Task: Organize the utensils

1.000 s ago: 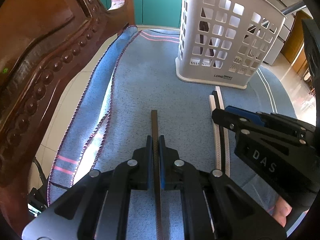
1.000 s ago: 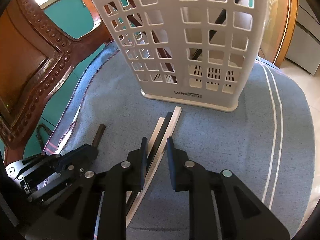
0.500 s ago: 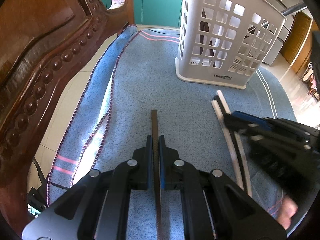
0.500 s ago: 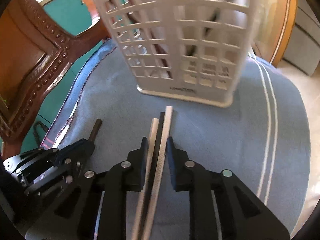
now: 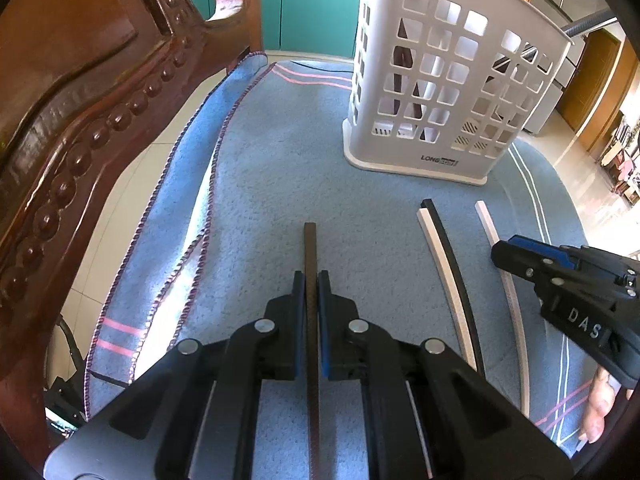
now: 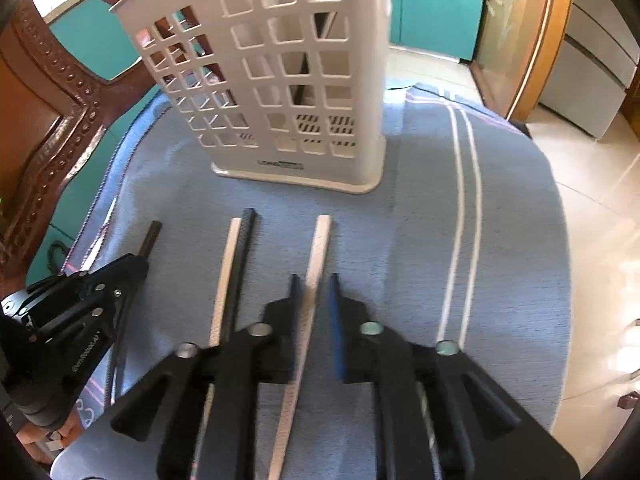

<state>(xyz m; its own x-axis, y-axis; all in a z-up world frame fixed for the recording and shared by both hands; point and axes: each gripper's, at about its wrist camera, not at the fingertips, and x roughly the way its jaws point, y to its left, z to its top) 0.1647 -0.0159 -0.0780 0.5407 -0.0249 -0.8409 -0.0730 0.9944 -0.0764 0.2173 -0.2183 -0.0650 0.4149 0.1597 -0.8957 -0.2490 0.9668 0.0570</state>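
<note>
Four thin square-edged sticks lie on a blue towel point(image 5: 260, 168). The left gripper point(image 5: 311, 292) is clamped on one dark brown stick point(image 5: 310, 248). The right gripper point(image 6: 314, 296) has its jaws opening around one white stick point(image 6: 320, 248). Between the grippers lie a white stick point(image 6: 224, 280) and a black stick point(image 6: 242, 256), touching. Ahead stands one white plastic lattice basket point(image 6: 280, 80).

A carved dark wooden chair point(image 5: 80, 92) stands at the left, teal cabinet doors point(image 5: 316, 0) behind it. Pale glossy floor tiles point(image 6: 592, 184) catch bright daylight, and a wooden door frame point(image 6: 532, 40) stands at the right
</note>
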